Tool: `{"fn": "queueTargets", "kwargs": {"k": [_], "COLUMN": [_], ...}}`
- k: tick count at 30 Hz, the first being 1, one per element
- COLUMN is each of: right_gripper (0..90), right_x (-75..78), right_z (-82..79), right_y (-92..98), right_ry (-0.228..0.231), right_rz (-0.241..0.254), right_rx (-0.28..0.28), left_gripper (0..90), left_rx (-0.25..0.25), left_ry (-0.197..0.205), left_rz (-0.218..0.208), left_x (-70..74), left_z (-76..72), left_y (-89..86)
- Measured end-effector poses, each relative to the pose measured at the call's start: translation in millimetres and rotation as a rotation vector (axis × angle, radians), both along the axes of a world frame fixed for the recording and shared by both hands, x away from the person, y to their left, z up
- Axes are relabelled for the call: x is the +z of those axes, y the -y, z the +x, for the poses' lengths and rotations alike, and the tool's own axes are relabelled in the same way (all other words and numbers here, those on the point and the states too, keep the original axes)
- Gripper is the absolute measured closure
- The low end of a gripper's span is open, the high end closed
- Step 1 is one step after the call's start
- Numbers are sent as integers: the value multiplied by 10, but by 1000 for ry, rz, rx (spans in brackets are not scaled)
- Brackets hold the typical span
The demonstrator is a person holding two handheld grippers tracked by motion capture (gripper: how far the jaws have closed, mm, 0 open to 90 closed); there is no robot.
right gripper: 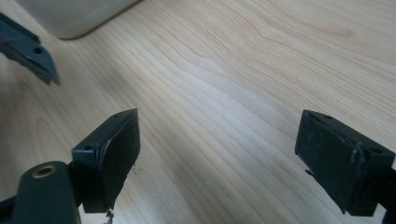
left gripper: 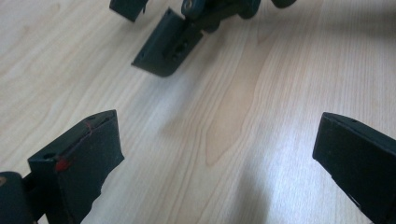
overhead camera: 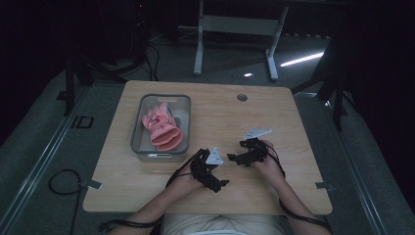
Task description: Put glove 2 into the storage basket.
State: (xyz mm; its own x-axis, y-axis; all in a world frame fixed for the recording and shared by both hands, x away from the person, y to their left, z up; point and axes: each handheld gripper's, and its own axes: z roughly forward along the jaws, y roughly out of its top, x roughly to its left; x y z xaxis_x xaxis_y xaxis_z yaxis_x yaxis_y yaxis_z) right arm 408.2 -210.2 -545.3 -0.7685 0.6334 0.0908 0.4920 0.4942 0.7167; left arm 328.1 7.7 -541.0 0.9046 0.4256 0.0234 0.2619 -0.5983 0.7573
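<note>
While both of my tongs rest low over the near half of the wooden table (overhead camera: 274, 112), nothing is in either of them. My left gripper (overhead camera: 211, 172) has its jaws spread wide, with bare wood grain between them in the left gripper view; my right gripper (overhead camera: 241, 157) is just as wide, and its own view shows plain tabletop in the gap too. The two sit near each other, tips almost facing.

What I am after is the pink glove (overhead camera: 161, 126), which lies crumpled inside the clear plastic bin (overhead camera: 137, 128) on the left side of the table, beyond my left hand. From the high view it looks like a rubber cleaning glove with the cuff rolled toward me, though the light is dim and I may be misreading the folds.

To do the reach well, I judge the left gripper should go, since it is nearer the bin. I would lift it clear of the near rim first, come down from above without closing the jaws early, and aim for the thick rolled cuff, not a loose finger, so the grip bites on doubled material. The right gripper can steady the bin wall if it starts to slide.
</note>
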Motion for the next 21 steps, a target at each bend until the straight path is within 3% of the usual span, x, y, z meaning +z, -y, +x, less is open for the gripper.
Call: {"fn": "queueTargets", "kwargs": {"k": [9,18,21], "right_gripper": [140,139,139], "right_x": [-48,-115,-143], "right_z": [-20,-5,3], "right_y": [156,267,292], "right_ry": [64,68,62], "right_rz": [-17,-21,-16], "right_rx": [-78,-116,-132], "left_gripper": [9,9,9], "left_rx": [-1,16,18], "left_ry": [23,-8,5], "left_rz": [34,11,34], "left_x": [-78,-158,-173], "left_z": [-15,-4,-17], "left_y": [-63,-119,-116]}}
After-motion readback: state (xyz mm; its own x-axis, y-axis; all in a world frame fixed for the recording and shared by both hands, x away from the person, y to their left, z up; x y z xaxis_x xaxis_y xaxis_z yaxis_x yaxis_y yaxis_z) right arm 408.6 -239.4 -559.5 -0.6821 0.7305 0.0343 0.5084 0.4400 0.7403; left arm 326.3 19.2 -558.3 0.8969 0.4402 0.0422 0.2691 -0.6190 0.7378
